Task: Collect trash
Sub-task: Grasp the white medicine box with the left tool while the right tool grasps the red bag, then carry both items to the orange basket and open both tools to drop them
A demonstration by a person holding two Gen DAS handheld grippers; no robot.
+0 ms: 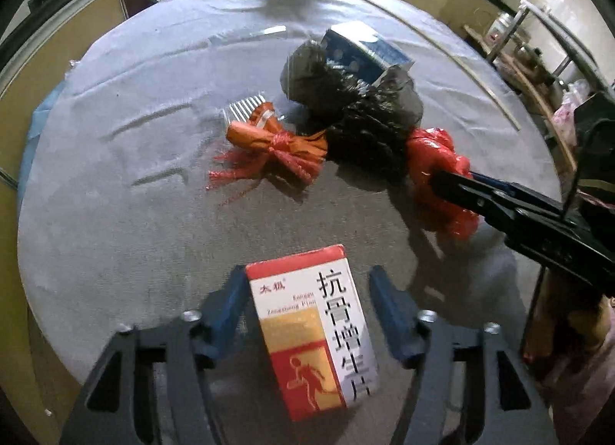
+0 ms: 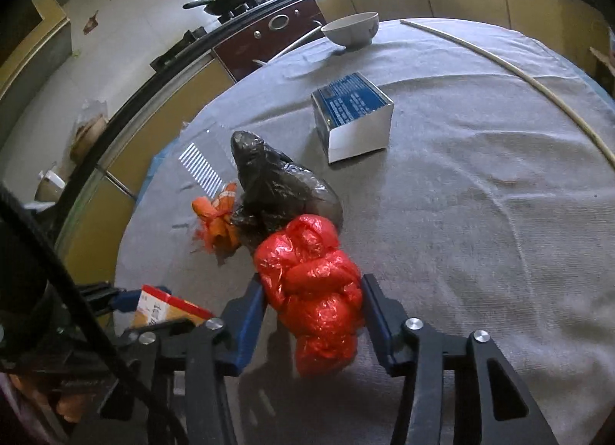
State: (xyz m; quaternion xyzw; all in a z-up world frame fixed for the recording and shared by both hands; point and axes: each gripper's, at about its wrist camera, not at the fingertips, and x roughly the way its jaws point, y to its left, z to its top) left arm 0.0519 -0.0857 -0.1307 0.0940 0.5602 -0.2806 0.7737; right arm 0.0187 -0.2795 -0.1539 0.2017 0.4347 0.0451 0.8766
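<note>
The left tongs (image 1: 307,314) hang over the near part of the table (image 1: 115,214) and point steeply down. Between their two blue fingers lies a red and white medicine box (image 1: 313,326). Its long axis runs from six o'clock to twelve o'clock, almost along the line of the tongs, with a small lean toward eleven. The left finger (image 1: 230,303) seems to touch the box's edge, while the right finger (image 1: 388,310) stands clearly away from it. So these tongs are apart, not clamped. To take the box they only need to come together across its short side.

The right tongs (image 2: 313,314) are at the crumpled red plastic bag (image 2: 315,299). The bag lies straight ahead, at twelve o'clock from them, and its long axis also runs away from the tongs. Both blue fingers (image 2: 250,310) sit against its two sides. I think they are pressing on it, but the plastic is soft and the view does not show how firm the grip is.

Behind the red bag, at eleven o'clock, is a black plastic bag (image 2: 276,187), touching it. An orange bundle (image 2: 217,214) lies at ten o'clock, just beside the black one. A blue and white box (image 2: 351,114) stands farther, near twelve o'clock, well apart from both tongs. A bowl (image 2: 351,28) is at the far edge.

Each hand is nearer to its own thing, and they do not cross.
</note>
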